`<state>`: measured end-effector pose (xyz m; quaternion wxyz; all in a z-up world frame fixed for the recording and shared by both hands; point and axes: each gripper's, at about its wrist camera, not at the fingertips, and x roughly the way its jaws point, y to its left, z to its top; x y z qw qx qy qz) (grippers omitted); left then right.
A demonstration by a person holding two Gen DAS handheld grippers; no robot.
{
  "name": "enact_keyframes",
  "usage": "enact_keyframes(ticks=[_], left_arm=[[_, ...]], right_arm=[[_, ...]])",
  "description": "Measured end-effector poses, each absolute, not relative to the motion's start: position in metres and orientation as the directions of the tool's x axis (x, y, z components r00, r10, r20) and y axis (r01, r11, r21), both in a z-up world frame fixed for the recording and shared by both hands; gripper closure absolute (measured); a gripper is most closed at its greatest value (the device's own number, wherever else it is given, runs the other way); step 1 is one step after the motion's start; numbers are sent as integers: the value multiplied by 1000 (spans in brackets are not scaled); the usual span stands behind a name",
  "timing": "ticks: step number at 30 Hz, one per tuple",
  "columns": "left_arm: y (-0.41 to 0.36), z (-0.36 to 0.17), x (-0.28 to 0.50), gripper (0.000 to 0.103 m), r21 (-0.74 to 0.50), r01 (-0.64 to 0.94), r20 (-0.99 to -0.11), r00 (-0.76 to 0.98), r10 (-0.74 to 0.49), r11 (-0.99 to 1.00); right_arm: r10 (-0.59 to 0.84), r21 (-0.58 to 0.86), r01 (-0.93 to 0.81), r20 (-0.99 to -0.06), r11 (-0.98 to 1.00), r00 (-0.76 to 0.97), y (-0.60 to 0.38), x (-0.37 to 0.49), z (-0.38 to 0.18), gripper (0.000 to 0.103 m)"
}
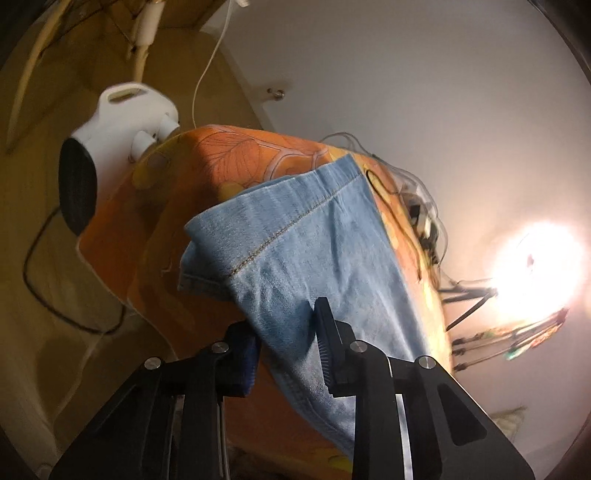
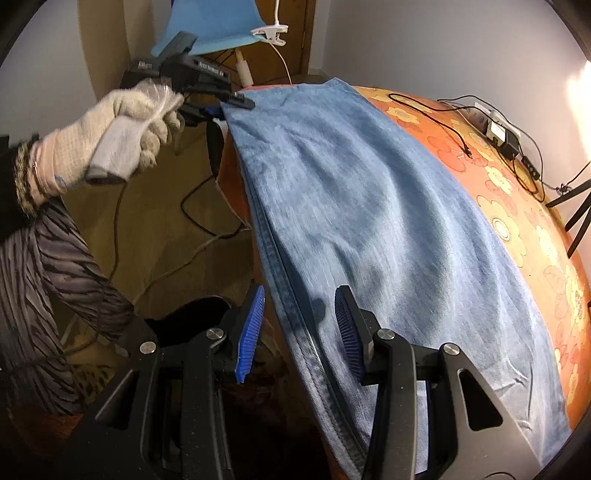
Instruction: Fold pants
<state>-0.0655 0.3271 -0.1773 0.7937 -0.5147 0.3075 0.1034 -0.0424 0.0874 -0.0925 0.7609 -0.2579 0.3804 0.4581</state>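
Light blue denim pants (image 2: pixel 369 206) lie lengthwise on a table covered with an orange flowered cloth (image 2: pixel 509 192); their seamed side edge hangs at the table's left edge. My right gripper (image 2: pixel 299 325) is open, its blue pads on either side of that seamed edge near me. My left gripper (image 2: pixel 232 105), held by a gloved hand, is at the far end of the pants with its fingers at the cloth edge. In the left wrist view the left gripper (image 1: pixel 286 343) is open around the pants (image 1: pixel 314 251), whose hem end is folded under.
A white fan heater (image 1: pixel 110 147) stands on the wooden floor left of the table, with cables trailing. A power strip and black cables (image 2: pixel 498 136) lie at the table's far right. A blue lamp shade (image 2: pixel 210 26) and a tripod leg (image 2: pixel 576 214) stand nearby.
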Motion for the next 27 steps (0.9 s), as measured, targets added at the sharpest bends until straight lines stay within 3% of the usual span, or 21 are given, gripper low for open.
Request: enact_keyframes(ticks=[7, 11, 14, 23, 24, 27], left_arm=[[348, -181, -68, 73, -739, -531, -640, 747, -183, 415], [352, -162, -61, 73, -688, -543, -681, 712, -171, 481], [360, -151, -60, 73, -684, -531, -684, 705, -186, 500], [385, -145, -73, 73, -730, -485, -631, 749, -200, 482], [388, -146, -75, 73, -739, -485, -623, 756, -201, 467], [398, -141, -86, 73, -757, -484, -603, 776, -184, 438]], right_arm=[[581, 19, -890, -763, 456, 281, 108, -39, -63, 61], [573, -47, -907, -761, 419, 304, 147, -45, -66, 60], [550, -90, -921, -779, 379, 302, 184, -51, -78, 49], [439, -304, -913, -806, 270, 398, 267, -59, -117, 49], [431, -318, -910, -805, 265, 407, 272, -60, -118, 50], [413, -349, -897, -800, 272, 436, 288, -58, -119, 74]])
